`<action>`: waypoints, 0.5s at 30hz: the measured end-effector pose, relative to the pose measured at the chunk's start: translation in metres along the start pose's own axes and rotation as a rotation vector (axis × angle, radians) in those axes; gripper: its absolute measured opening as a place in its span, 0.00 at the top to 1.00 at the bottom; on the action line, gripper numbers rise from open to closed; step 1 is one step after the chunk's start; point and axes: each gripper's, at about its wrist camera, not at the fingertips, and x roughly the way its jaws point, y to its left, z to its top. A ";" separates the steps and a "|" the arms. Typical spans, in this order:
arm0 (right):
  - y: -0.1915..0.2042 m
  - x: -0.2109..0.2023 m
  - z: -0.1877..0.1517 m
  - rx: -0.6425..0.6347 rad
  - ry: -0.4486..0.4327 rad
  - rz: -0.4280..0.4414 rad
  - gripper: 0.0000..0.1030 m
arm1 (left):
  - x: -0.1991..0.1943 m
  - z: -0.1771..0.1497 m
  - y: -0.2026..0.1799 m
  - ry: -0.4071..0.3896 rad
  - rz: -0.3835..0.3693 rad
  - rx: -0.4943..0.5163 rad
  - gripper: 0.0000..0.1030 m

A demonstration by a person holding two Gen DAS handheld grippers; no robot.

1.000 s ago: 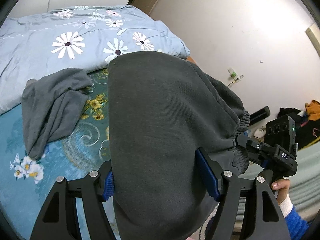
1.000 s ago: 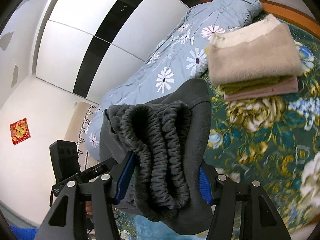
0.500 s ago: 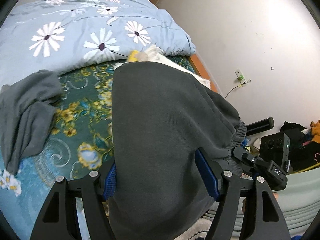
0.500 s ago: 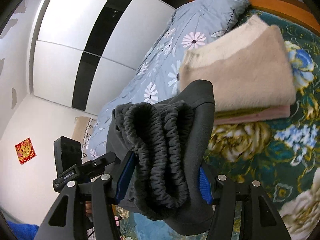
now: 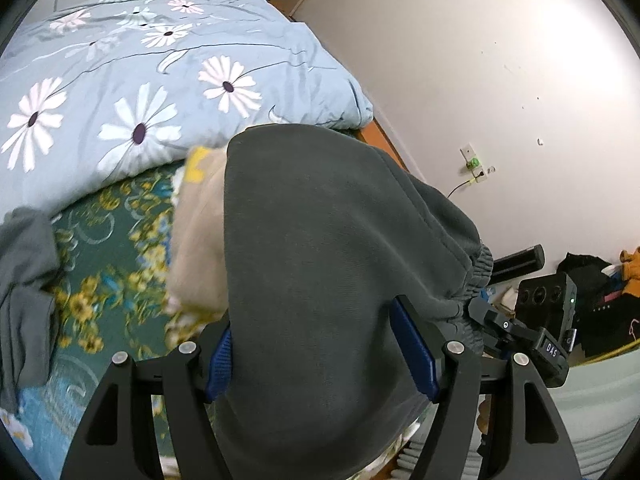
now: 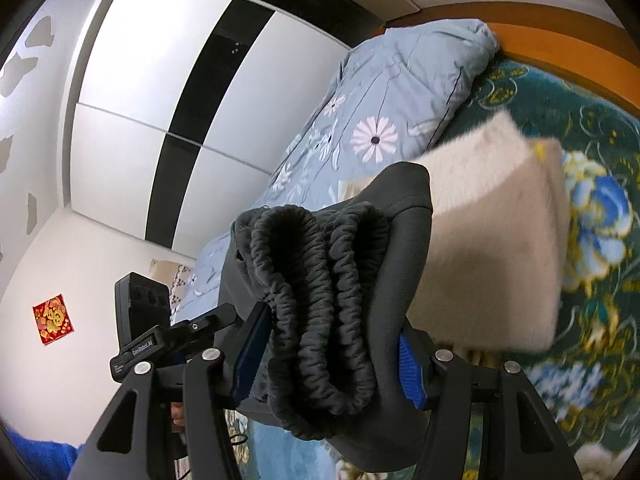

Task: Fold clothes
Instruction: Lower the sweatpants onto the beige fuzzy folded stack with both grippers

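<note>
A folded dark grey pair of trousers (image 5: 332, 248) hangs between my two grippers above the bed. My left gripper (image 5: 316, 356) is shut on one end, its blue pads pressing the thick fold from both sides. My right gripper (image 6: 330, 356) is shut on the other end, where the ribbed elastic waistband (image 6: 316, 300) bunches between its pads. A folded beige stack (image 6: 492, 248) lies on the green floral sheet (image 6: 600, 280) just under and beyond the trousers; it also shows in the left wrist view as the beige stack (image 5: 196, 248), partly hidden by the trousers.
A loose grey garment (image 5: 24, 280) lies crumpled at the left. A blue daisy duvet (image 5: 140, 80) is heaped at the back. The orange bed frame (image 6: 560, 44) and a white wall (image 5: 480, 80) bound the far side. A wardrobe (image 6: 180, 100) stands behind.
Both grippers have carried the trousers sideways across the bed and slightly down. The beige stack has come in beneath them, and the loose grey garment has slid off to the left edge.
</note>
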 end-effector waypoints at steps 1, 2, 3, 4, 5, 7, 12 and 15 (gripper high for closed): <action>-0.003 0.001 0.007 -0.002 -0.003 -0.001 0.41 | 0.005 0.007 -0.002 0.000 -0.001 0.001 0.30; -0.005 0.002 0.013 -0.004 -0.005 -0.002 0.41 | 0.009 0.013 -0.003 0.000 -0.002 0.004 0.30; -0.007 0.003 0.020 -0.009 -0.009 -0.003 0.41 | 0.013 0.018 -0.004 0.000 -0.002 0.007 0.30; -0.009 0.004 0.026 -0.012 -0.012 -0.002 0.41 | 0.017 0.023 -0.005 -0.001 -0.001 0.010 0.30; -0.012 0.006 0.032 -0.012 -0.015 0.003 0.41 | 0.022 0.029 -0.005 -0.001 -0.001 0.012 0.30; -0.018 0.008 0.040 -0.009 -0.017 0.006 0.41 | 0.029 0.039 -0.006 -0.003 -0.002 0.011 0.30; -0.035 0.024 0.061 -0.001 -0.025 -0.008 0.41 | 0.052 0.056 -0.002 0.003 0.000 -0.004 0.30; -0.053 0.030 0.067 0.021 -0.026 -0.024 0.41 | 0.069 0.060 0.004 0.017 -0.004 -0.020 0.30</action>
